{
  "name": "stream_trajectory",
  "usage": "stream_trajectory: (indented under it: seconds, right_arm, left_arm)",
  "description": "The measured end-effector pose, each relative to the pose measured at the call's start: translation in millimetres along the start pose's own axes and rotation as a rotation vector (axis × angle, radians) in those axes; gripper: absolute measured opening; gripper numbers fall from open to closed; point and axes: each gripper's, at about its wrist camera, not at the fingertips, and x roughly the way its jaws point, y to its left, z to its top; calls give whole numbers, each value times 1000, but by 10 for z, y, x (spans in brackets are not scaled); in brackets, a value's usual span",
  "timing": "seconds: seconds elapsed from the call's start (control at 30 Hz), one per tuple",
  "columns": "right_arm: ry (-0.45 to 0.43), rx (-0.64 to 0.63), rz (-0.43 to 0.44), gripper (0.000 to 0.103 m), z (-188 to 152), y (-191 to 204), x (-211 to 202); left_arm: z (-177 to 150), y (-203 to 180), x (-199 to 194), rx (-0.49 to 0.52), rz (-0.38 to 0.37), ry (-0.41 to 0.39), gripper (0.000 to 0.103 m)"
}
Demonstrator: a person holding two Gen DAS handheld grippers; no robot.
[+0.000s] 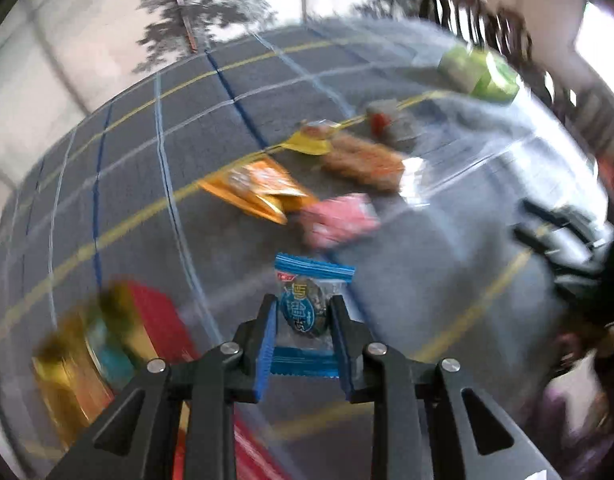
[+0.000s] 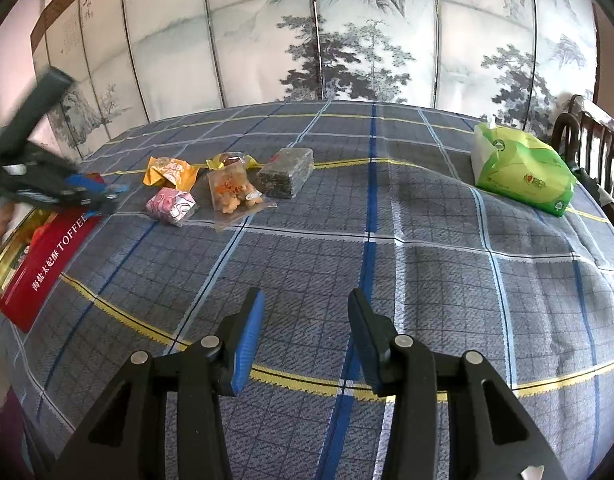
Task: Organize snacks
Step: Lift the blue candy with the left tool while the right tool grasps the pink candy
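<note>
Over the red toffee tin (image 2: pixel 47 256), the left gripper (image 1: pixel 303 320) pinches a blue candy packet (image 1: pixel 309 312), likely to drop it in; the right gripper (image 2: pixel 303 320) hangs spread, empty.

On the tablecloth (image 2: pixel 387 208), the snack packets (image 2: pixel 227 184) lie right of the toffee tin (image 2: pixel 47 264); the tissue pack (image 2: pixel 523 170) sits far right of it.

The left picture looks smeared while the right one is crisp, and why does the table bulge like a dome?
Left wrist view: motion blur smears the snacks and the red toffee tin, yet the blue-wrapped candy clamped in the left tool stays sharp. Right wrist view: sharp throughout; the fisheye lens bows the checked grey-blue tablecloth.
</note>
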Motion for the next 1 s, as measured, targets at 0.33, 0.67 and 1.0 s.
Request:
stream_trajectory:
  seconds: [0.33,0.67,1.0]
  right_arm:
    - [8,-170,196,41,81,275,-25]
    - [70,-531,335,41,792,1016,660]
    - [144,-679,371,41,933,1285,1026]
  left_arm:
    - [-570,-257,-504,-258,-54,-44,26]
    - [-869,-156,-890,-297,-7,-97,26]
    - [-917,6,-995,-320,-9,-126,27]
